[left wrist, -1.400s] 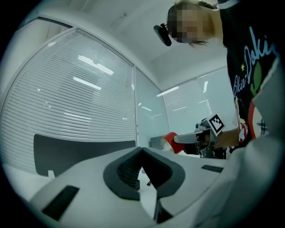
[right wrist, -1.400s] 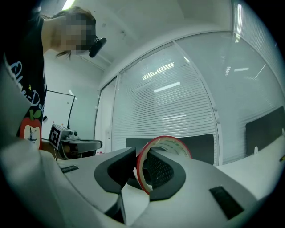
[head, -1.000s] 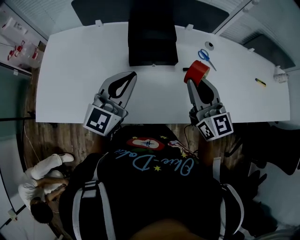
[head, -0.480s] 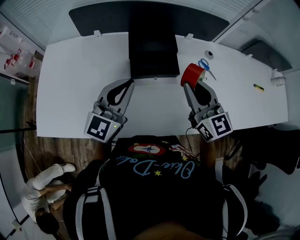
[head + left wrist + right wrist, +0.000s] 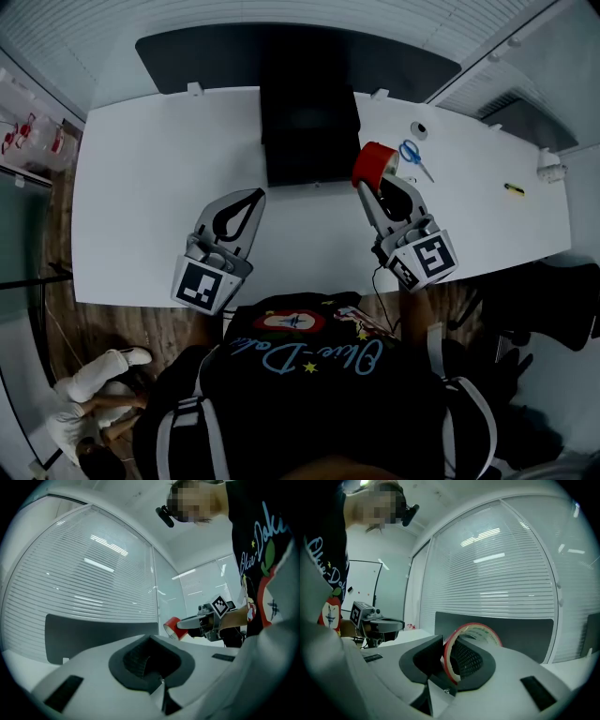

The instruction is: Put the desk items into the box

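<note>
Now the right gripper (image 5: 376,181), clamped on the red tape roll (image 5: 371,159), is nearer the black box (image 5: 309,141); the left gripper (image 5: 254,196) has its jaws together.

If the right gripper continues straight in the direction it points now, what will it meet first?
Most likely the black box: the right gripper, shut on the red tape roll, aims at its right rim. Its height over the rim is unclear from above, so it might pass over.

Dim, bluish head view — the white worktop (image 5: 141,197) is brightest, the floor (image 5: 94,314) beside it dark. Gripper views bulge fisheye, corners black, strip-light glare on the blinds (image 5: 497,569) beyond the worktop.
</note>
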